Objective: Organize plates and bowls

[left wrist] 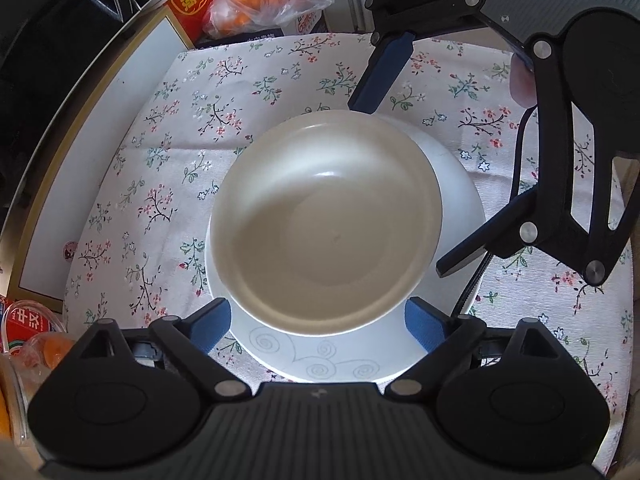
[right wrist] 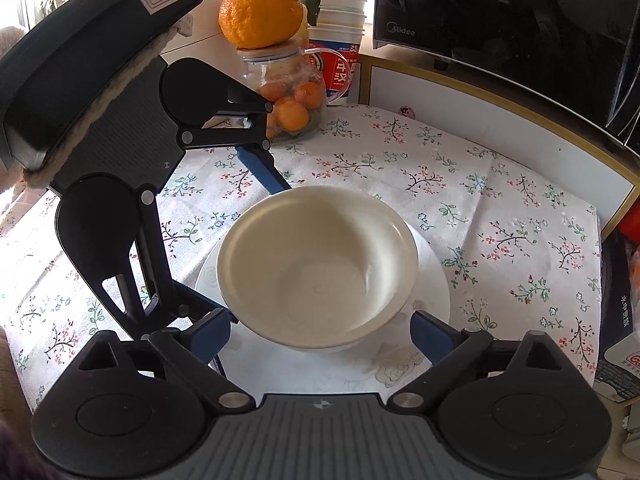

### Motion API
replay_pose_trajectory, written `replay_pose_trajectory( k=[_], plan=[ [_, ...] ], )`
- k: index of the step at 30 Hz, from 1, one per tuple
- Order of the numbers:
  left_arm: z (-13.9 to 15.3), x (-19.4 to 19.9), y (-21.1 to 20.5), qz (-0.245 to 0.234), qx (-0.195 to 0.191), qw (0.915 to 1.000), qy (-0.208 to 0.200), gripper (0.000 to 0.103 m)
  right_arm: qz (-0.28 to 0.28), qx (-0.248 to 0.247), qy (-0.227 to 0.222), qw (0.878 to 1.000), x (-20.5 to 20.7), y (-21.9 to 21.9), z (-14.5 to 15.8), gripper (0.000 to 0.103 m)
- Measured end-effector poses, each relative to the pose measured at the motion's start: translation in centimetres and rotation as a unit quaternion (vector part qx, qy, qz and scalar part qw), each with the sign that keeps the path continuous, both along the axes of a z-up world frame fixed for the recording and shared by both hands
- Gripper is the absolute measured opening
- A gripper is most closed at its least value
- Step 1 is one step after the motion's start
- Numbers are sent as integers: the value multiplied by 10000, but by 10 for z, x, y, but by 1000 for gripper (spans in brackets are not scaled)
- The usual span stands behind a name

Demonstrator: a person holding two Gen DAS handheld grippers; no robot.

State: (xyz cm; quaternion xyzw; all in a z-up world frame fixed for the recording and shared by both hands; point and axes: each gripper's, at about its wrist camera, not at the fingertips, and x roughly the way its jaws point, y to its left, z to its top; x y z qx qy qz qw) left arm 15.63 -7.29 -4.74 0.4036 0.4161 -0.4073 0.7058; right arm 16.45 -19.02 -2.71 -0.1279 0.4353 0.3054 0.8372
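A: Left gripper (left wrist: pixel 318 320) gapes wide at the plate's (left wrist: pixel 340 364) near edge, and the right gripper (right wrist: pixel 320 326) gapes too, holding nothing

B: So the bowl (right wrist: pixel 316 268) sits stacked on the plate; the stacking looks done

Table (right wrist: pixel 400 92): floral cloth (right wrist: pixel 460 184) spread; white plate (right wrist: pixel 432 280), fruit jar (right wrist: pixel 288 96) on cloth.

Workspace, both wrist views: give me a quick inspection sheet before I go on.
Surface: floral tablecloth, flat.
Job's things: white bowl sits on white plate, mid-table.
Clutter: jar of oranges topped by a big orange; paper cups; bagged oranges.
Grippers: left hand-held gripper and right hand-held gripper open, flanking the bowl, not touching.
Cables: black cable by the right hand-held gripper.
Surroundings: Midea microwave.
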Motion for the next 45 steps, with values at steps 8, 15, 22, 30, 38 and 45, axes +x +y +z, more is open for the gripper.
replay_pose_trajectory(
  k=[8,15,22,30,38,45],
  plan=[
    [8,-4,15,372,-279,9989,91,98,-157,107,-52,9998,-4,-9,9,97],
    [26,-20,42,967,-750,9925,8,99,-444,388,-121,9982,-17,-18,25,98],
    [41,-49,61,2058,-1505,9667,-196,103,-946,554,-158,9939,-33,-20,37,98],
    [50,-79,73,3163,-1724,9324,-294,103,-1643,550,-127,9848,-42,-21,55,100],
    [54,-93,88,4594,-2064,8636,255,103,-1798,-120,-89,9836,-68,0,62,100],
    [54,-113,88,5215,-1993,8296,7,103,-2446,210,137,9693,-87,-5,70,100]
  ],
)
